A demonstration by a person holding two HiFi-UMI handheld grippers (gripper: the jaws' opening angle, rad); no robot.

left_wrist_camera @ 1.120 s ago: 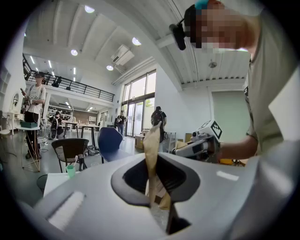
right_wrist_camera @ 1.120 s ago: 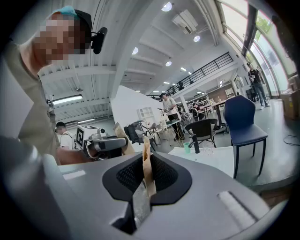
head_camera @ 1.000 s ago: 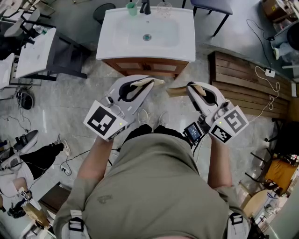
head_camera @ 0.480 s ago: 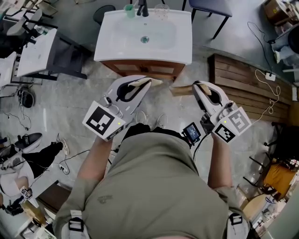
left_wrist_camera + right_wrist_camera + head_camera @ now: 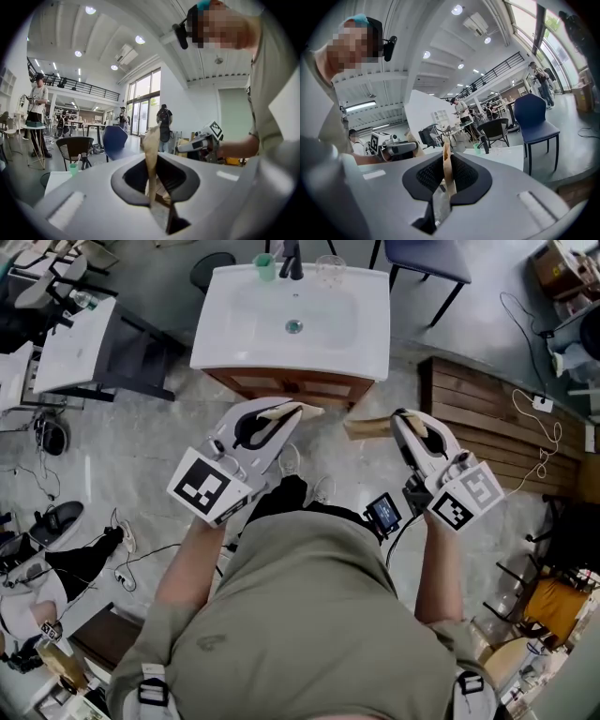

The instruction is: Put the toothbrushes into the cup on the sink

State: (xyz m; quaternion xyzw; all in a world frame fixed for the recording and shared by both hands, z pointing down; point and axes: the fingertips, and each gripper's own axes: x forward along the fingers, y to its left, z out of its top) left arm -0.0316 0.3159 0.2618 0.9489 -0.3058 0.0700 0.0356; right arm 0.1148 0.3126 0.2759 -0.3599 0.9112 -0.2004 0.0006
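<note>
A white sink [image 5: 370, 343] on a wooden cabinet stands ahead of me, at the top of the head view. A small green cup [image 5: 265, 265] sits at its back edge, left of the black faucet [image 5: 292, 259]. The green cup [image 5: 72, 168] also shows in the left gripper view, and the cup [image 5: 476, 148] shows small in the right gripper view. I make out no toothbrush clearly. My left gripper [image 5: 305, 410] and right gripper [image 5: 361, 426] hang side by side short of the cabinet front. Both are shut, tan pads pressed together, nothing between them.
A clear glass [image 5: 330, 268] stands right of the faucet. A blue chair [image 5: 427, 257] is behind the sink. A wooden pallet [image 5: 487, 418] lies to the right. A second white basin [image 5: 70, 338] on a dark frame is to the left. Cables lie on the floor. People stand in the background.
Both grippers keep nearly the same pose, still shut. The right gripper has drifted slightly to the right, and the sink has shifted a little in the head view.
</note>
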